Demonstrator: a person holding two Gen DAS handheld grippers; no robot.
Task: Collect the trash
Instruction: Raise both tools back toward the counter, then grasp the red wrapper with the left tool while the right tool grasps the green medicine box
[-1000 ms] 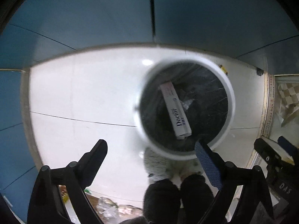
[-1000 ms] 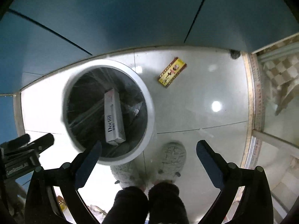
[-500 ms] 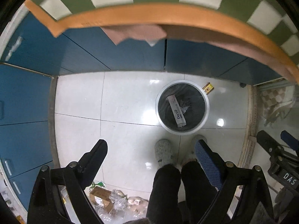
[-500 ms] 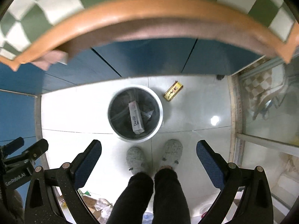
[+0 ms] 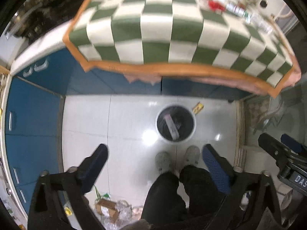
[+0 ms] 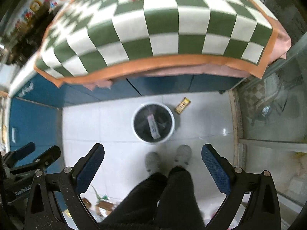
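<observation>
The left tool (image 5: 154, 162) points steeply down with its jaws opening wide and nothing between them; the right tool (image 6: 152, 161) is likewise spread and empty. Between the fingers of each stand the person's dark trouser legs (image 6: 165, 195) and grey slippers (image 5: 163, 161) on the white tiled floor (image 5: 130, 115). Just ahead of the slippers sits the round white bin (image 5: 175, 123), lined with a dark bag, and the trash, a long white box (image 6: 153, 127), lies inside it. A small yellow packet (image 6: 182, 105) lies on the floor just beside the bin, against the blue cabinets (image 5: 32, 115). Above them is the desk under a green-and-white checked cloth (image 6: 163, 28) with an orange border. Blurred items lie at its far edge. More litter (image 5: 109, 209) lies on the floor behind the left tool.
</observation>
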